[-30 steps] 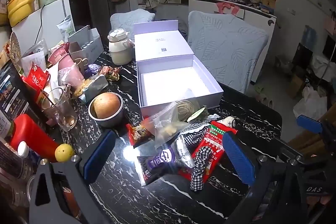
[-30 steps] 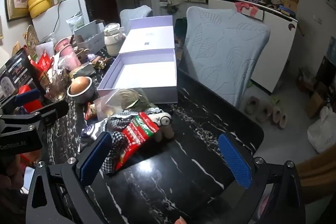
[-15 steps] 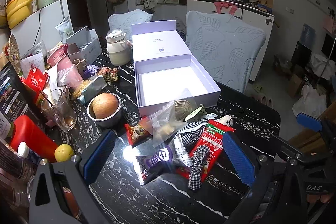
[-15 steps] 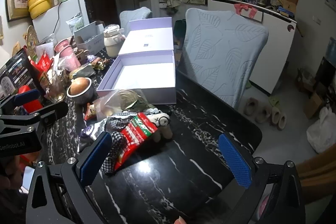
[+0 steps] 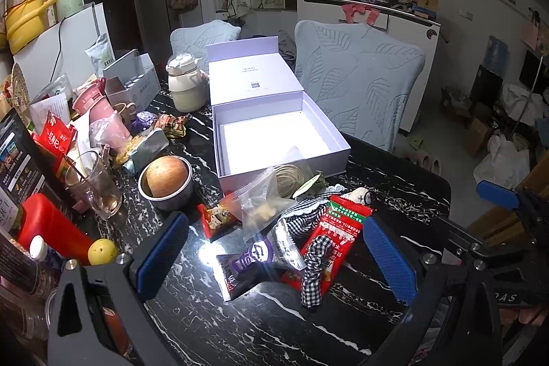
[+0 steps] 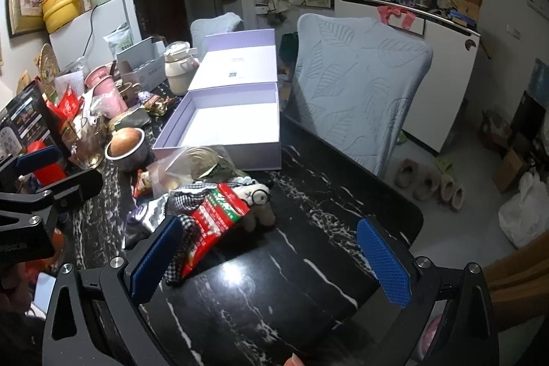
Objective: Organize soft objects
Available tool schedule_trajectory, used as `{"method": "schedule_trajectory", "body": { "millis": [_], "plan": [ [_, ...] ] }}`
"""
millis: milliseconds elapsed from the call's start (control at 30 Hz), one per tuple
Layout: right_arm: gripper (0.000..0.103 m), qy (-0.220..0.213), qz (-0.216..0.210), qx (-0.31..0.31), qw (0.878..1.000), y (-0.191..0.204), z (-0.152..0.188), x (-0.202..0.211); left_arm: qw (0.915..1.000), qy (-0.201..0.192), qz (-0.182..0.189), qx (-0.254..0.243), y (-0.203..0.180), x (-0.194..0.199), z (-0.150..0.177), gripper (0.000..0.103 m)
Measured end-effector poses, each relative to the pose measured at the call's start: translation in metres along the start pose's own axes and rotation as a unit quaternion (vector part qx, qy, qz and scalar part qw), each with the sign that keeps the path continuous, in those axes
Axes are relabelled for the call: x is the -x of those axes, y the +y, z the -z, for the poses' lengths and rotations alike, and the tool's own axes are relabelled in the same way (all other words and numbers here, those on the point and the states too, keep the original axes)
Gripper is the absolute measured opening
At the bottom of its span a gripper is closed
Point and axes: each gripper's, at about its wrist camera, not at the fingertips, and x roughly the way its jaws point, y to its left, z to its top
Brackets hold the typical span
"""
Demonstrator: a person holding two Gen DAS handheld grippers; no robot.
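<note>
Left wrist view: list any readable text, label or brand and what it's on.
"DAS": partial letters on the black body of the right gripper, at the frame's right edge.
"YU": amid unreadable small print on the red snack packet.
Red pouch at left: large white Chinese characters, too distorted to quote.
Lavender box lid: small printed lines, too small to read.
Purple packet: logo only, not legible.

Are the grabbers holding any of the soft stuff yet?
No. The left gripper and right gripper are both open and empty above the table.

Black gripper frames with silver screws carry blue textured fingers [image 5: 389, 258].
</note>
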Motion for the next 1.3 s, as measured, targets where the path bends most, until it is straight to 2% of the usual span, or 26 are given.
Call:
{"method": "schedule_trajectory", "body": {
  "millis": [900,1300],
  "plan": [
    [0.103,0.003,-0.003,0.002,1.000,0.001,0.001,-0.001,0.9999,-0.005,0.009,-0.002,-0.004,0.006,-0.001,0.103],
    [0.103,0.010,-0.009,-0.002,1.000,-0.007,0.005,-0.008,0.9998,0.006,0.021,-0.006,-0.009,-0.005,0.001,0.103]
  ]
}}
